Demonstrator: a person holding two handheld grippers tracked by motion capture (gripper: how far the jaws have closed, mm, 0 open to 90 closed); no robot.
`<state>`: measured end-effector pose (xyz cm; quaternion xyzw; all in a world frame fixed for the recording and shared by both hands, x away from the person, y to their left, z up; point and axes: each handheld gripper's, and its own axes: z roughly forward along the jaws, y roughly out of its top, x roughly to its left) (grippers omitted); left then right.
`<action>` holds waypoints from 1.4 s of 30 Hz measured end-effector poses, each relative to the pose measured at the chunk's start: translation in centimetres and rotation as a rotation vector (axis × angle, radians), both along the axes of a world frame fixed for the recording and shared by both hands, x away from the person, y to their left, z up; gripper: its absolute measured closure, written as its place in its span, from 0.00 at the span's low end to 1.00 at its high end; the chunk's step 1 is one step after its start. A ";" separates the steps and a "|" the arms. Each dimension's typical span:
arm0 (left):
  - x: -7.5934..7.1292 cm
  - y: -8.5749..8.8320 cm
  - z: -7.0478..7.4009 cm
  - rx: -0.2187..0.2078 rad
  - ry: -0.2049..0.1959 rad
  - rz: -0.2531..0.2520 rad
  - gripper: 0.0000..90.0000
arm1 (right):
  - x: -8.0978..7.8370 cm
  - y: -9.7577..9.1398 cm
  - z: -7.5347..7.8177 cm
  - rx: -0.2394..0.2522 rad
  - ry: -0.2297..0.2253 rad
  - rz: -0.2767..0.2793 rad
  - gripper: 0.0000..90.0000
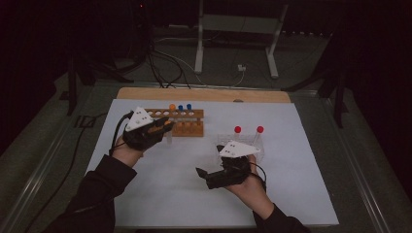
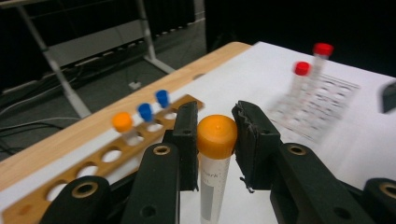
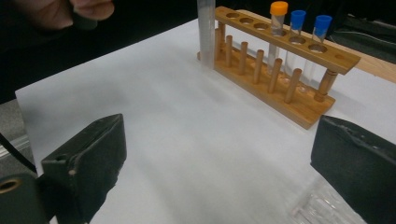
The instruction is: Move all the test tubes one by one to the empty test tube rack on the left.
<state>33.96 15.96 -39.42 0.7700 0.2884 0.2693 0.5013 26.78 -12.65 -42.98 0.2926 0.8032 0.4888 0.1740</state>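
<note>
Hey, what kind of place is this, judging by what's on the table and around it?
Probably a lab-style test bench set up for recording. A wooden test-tube rack holds orange- and blue-capped tubes, a clear plastic rack holds red-capped tubes, and both stand on a white-covered table. Behind it are cables and a metal stand in a dark room.

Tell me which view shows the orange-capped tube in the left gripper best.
The left gripper view: the held orange-capped tube stands upright, its cap pinched between the jaws. In the high view it is small and half hidden by the left gripper. The right gripper view catches its clear lower body, cap cut off.
</note>
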 end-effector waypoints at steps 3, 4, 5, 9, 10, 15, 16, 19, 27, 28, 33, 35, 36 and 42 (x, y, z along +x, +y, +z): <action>1.2 0.3 0.4 -0.006 -0.001 0.032 0.80 | 0.0 -0.1 0.1 0.006 -0.001 0.011 0.00; 1.5 0.4 0.5 -0.010 -0.003 0.042 0.80 | -0.1 -0.2 0.1 0.007 -0.006 0.010 0.00; 1.9 0.5 0.6 -0.021 -0.005 0.050 0.80 | -0.1 -0.3 0.2 0.010 -0.009 0.018 0.00; 3.0 0.8 0.8 -0.045 -0.032 0.093 0.80 | -0.2 -0.3 0.2 -0.003 -0.018 0.024 0.00; 3.3 0.8 0.9 -0.046 -0.040 0.108 0.80 | -0.2 -0.3 0.2 -0.006 -0.020 0.026 0.00; 5.1 1.0 1.0 -0.068 -0.056 0.150 0.80 | -0.2 -0.3 0.3 -0.006 -0.030 0.028 0.00; 5.4 1.0 0.9 -0.058 -0.065 0.161 0.80 | -0.3 -0.4 0.3 -0.005 -0.030 0.029 0.00; 6.3 1.1 0.6 -0.088 -0.090 0.185 0.80 | -0.3 -0.4 0.3 -0.001 -0.032 0.030 0.00; 8.4 1.3 -0.7 -0.113 -0.087 0.244 0.80 | -0.2 -0.5 0.2 -0.006 -0.034 0.034 0.00; 8.6 1.3 -0.9 -0.114 -0.081 0.249 0.80 | -0.2 -0.5 0.2 -0.006 -0.036 0.034 0.00; 9.2 1.1 -2.1 -0.117 -0.054 0.255 0.80 | -0.1 -0.6 0.1 -0.006 -0.031 0.038 0.00; 9.4 0.8 -2.7 -0.101 -0.042 0.253 0.80 | -0.1 -0.6 0.1 -0.005 -0.030 0.039 0.00; 9.4 0.7 -2.9 -0.097 -0.036 0.255 0.80 | -0.1 -0.6 0.1 -0.005 -0.030 0.041 0.00; 9.8 0.3 -4.4 -0.069 0.004 0.263 0.80 | -0.2 -0.6 0.2 -0.008 -0.030 0.041 0.00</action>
